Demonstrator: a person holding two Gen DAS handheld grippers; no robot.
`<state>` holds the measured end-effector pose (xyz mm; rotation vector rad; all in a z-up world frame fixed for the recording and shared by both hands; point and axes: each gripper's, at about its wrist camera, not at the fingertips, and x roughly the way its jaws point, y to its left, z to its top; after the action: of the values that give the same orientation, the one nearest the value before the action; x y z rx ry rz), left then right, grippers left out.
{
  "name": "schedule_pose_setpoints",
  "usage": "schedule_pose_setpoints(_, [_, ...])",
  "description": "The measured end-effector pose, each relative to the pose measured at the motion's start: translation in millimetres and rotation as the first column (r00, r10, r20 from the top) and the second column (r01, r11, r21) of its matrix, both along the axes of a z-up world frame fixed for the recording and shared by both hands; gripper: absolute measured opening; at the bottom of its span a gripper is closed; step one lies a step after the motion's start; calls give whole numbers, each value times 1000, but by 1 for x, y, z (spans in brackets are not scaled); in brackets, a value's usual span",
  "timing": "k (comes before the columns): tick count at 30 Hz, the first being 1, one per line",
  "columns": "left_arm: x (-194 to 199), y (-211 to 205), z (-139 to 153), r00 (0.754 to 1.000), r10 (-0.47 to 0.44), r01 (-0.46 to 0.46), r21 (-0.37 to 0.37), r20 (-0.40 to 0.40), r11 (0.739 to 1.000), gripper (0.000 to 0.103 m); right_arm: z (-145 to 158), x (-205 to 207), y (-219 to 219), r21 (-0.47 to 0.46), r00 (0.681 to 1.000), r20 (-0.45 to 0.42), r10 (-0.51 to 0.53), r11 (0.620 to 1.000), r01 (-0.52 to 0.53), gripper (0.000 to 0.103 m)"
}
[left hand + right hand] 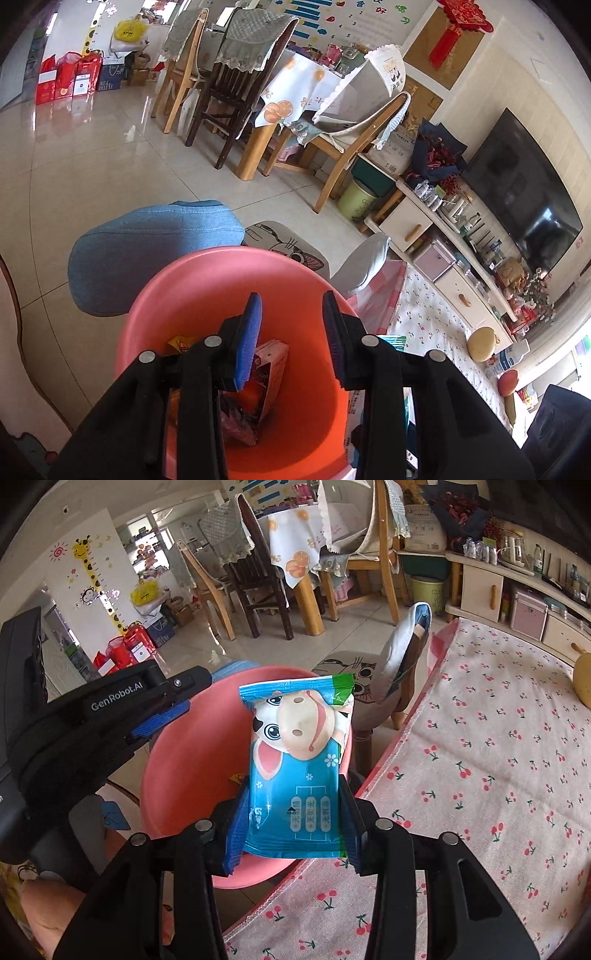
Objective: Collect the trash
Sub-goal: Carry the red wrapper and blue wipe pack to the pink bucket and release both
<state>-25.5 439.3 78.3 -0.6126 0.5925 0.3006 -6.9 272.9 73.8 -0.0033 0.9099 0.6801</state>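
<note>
My right gripper (295, 808) is clamped on a blue wet-wipe packet (301, 764) printed with a cartoon cow, held upright over the near rim of the pink bin (184, 760). Only the right wrist view shows that packet; I can see Chinese characters in three small panels on it but cannot read them. That view also shows my left gripper (162, 716) from the side, at the bin's left rim, with "GenRobot.AI" in white on its black body. The left wrist view alone looks into the bin (306, 406): a pink-and-white wrapper (267, 373) and other crumpled trash lie at the bottom. My left gripper (291, 332) hangs above them, its blue pads (249, 339) apart and holding nothing. A cherry-print cloth (498, 775) lies to the right of the bin.
</note>
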Motion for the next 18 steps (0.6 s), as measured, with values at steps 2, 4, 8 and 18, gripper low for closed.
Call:
schedule_pose_setpoints(2, [0, 3, -1, 1000, 12, -12, -8, -5, 1000, 36, 0, -2, 7, -30, 999, 34, 7, 1000, -6, 45])
schedule_pose_setpoints(4, [1, 4, -2, 1000, 20, -20, -13, -7, 1000, 36, 1, -3, 11, -46, 998, 51, 27, 999, -25, 45])
schedule_pose_setpoints(8, [1, 5, -1, 999, 34, -34, -5, -4, 999, 39, 0, -7, 19, -76, 994, 74, 75, 995, -70, 48])
schedule_pose_setpoints(18, [0, 2, 1, 997, 72, -72, 14, 4, 997, 71, 6, -7, -5, -16, 995, 101, 22, 1000, -20, 68])
